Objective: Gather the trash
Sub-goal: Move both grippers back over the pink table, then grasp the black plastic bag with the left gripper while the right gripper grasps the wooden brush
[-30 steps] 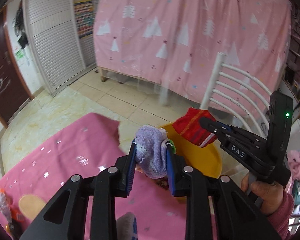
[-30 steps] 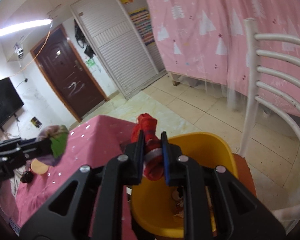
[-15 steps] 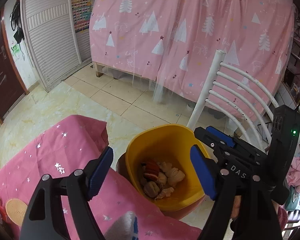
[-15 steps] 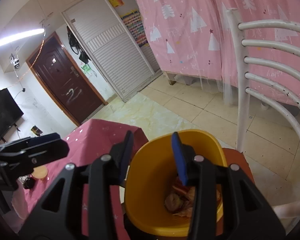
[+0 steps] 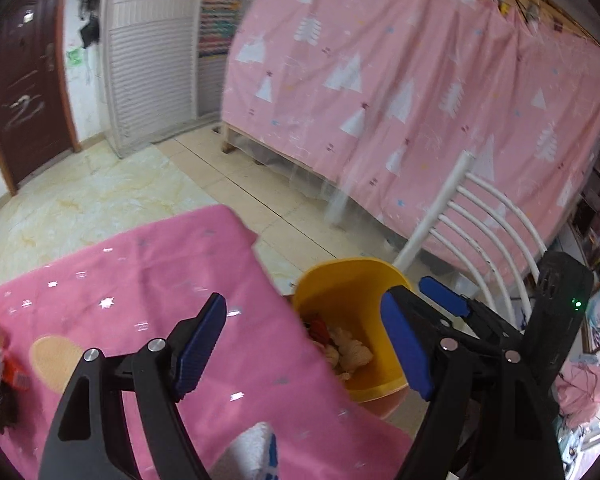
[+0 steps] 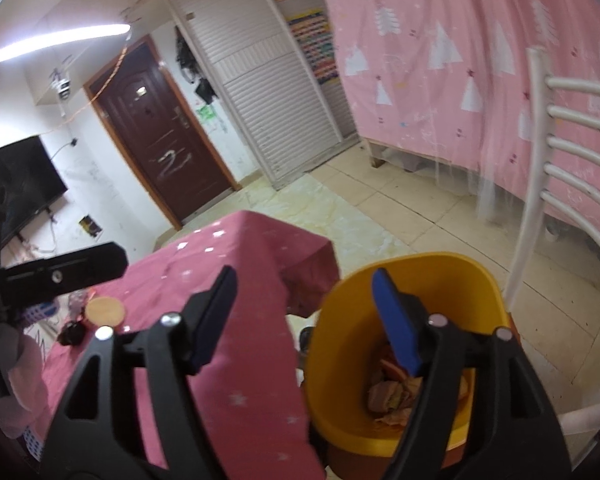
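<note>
While the left claw (image 5: 300, 350) hangs released and empty over the pink tabletop (image 5: 140, 280) edge, the right claw (image 6: 304, 320) is opening, empty, above the yellow bin (image 6: 440, 280). Trash (image 5: 348, 350) lies inside the bin, just right of the tabletop.

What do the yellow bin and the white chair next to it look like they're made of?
Yellow bin: probably moulded plastic, with smooth, thin, evenly coloured walls and a soft sheen. White chair: likely painted metal, given its thin curved bars with dark chips; painted wood is possible.
</note>
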The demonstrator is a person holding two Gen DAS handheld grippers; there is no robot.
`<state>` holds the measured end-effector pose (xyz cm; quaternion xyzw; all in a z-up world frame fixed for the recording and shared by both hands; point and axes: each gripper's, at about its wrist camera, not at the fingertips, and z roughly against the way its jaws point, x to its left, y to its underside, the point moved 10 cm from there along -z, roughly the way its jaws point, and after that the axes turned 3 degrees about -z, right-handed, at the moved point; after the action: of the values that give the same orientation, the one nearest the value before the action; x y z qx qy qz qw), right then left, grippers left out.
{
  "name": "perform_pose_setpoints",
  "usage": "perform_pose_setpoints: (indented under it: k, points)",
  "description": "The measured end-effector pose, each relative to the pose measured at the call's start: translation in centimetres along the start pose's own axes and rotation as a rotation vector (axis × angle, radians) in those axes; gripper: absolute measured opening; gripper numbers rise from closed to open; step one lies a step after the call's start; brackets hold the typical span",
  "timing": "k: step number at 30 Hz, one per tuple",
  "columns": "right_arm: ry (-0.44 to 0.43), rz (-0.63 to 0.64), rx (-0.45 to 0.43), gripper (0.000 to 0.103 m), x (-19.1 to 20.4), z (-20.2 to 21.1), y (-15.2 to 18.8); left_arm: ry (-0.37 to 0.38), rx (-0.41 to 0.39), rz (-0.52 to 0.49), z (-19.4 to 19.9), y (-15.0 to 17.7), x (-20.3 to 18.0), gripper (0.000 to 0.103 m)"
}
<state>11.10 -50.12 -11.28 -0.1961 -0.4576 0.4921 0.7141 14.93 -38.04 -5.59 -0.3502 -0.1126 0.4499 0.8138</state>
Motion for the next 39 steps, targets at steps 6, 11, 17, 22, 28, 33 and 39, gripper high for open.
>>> perform_pose_setpoints:
  k: [6,11,17,22,28,33,39]
  points:
    - [-0.053,0.073,0.028,0.08,5.1,-1.1,0.4,-0.067,-0.049,0.027,3.7,0.3,4.3,0.072]
    - [-0.086,0.135,0.066,0.083,9.1,-2.4,1.2,-0.144,-0.086,0.048,6.6,0.9,8.7,0.075]
    - [-0.124,0.215,0.114,0.085,13.9,-4.1,2.6,-0.225,-0.089,0.118,8.9,2.8,14.5,0.077]
    - [-0.146,0.283,0.156,0.086,17.5,-5.5,4.1,-0.248,-0.092,0.166,10.4,4.4,18.4,0.077]
    - [-0.163,0.325,0.195,0.087,20.5,-6.9,5.4,-0.272,-0.071,0.186,11.6,6.7,22.5,0.077]
    - [-0.171,0.359,0.23,0.087,22.3,-8.1,6.7,-0.265,-0.034,0.166,12.1,9.2,25.2,0.077]
    - [-0.179,0.378,0.256,0.09,23.8,-9.1,7.5,-0.211,0.009,0.118,11.3,11.3,26.3,0.077]
